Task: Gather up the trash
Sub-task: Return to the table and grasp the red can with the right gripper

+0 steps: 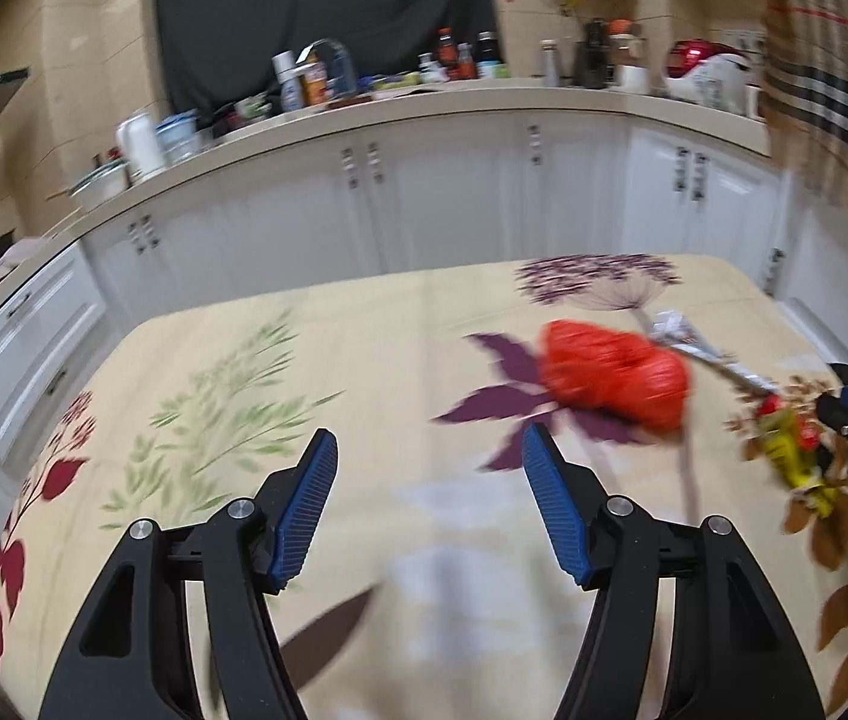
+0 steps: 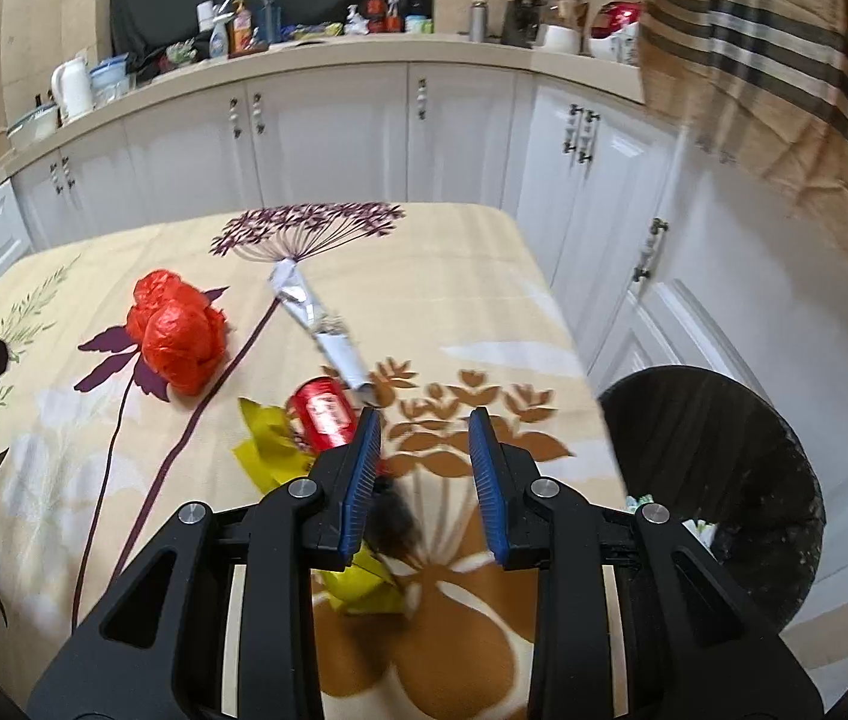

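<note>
Table surface (image 2: pixel 472 276): a floral cloth is carrying four pieces of trash, all lying loose.
Red plastic bag (image 1: pixel 616 381): crumpled into a ball, it is sitting ahead and to the right of the left gripper's fingers, near the middle of the cloth; it has no clear long axis.
Rolled paper (image 2: pixel 319 324): a silvery-white twist, it is lying beyond the can with its long axis running diagonally from far-left to near-right in the right wrist view.
Red can (image 2: pixel 325 414): it is lying on its side just left of the right gripper's left fingertip, close to it; contact cannot be told.
Yellow wrapper (image 2: pixel 271 450): flattened, it is lying partly under the can and is showing again below the right gripper's fingers.
Trash bin (image 2: pixel 718 480): dark and round, it is standing on the floor beside the right edge of the table, with some scraps inside.
Left gripper (image 1: pixel 427 450): its jaws are standing wide apart with nothing between them, and it is pointing down at bare cloth.
Right gripper (image 2: pixel 424 429): its jaws are standing narrowly apart with nothing between the pads.
Nearer hand: the right is judged nearer the can, wrapper and bin; the left is judged nearer the bag.
Deciding relation: the bag is lying off to the right of the left fingers' line, so a rightward swing looks needed.
</note>
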Demonstrator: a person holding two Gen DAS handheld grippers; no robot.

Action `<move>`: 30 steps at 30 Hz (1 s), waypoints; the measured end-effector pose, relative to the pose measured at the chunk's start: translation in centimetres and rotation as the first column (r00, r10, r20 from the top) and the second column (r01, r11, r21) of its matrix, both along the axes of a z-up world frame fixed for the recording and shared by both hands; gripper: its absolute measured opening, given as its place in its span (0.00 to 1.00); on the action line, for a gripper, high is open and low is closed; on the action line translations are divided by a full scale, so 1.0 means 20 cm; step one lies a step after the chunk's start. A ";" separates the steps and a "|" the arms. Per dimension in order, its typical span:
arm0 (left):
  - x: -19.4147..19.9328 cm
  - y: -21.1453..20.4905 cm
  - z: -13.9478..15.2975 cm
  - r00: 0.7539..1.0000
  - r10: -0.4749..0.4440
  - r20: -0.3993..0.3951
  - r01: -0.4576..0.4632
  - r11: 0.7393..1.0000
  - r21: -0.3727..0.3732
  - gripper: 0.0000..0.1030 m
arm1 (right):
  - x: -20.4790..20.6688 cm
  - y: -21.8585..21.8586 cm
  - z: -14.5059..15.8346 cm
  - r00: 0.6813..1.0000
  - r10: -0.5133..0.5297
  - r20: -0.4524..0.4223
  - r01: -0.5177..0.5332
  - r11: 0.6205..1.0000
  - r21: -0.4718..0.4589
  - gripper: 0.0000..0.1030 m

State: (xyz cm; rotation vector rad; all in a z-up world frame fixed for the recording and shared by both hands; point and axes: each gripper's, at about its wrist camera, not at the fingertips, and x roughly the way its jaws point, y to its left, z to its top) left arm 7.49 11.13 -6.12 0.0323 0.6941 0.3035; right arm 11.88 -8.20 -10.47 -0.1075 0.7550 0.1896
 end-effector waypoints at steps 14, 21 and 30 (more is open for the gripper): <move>-0.06 0.25 -0.04 0.994 0.105 -0.009 -0.105 0.993 -0.045 0.61 | 0.03 0.16 -0.06 0.995 0.075 -0.063 -0.079 0.995 -0.068 0.29; -0.03 0.23 -0.05 0.996 0.089 -0.010 -0.090 0.994 -0.056 0.61 | 0.05 0.13 -0.09 0.993 0.071 -0.089 -0.075 0.996 -0.044 0.25; 0.03 0.11 -0.05 0.999 0.043 -0.010 -0.043 0.997 -0.068 0.61 | 0.00 0.08 -0.04 0.997 0.057 -0.042 -0.058 0.998 -0.028 0.23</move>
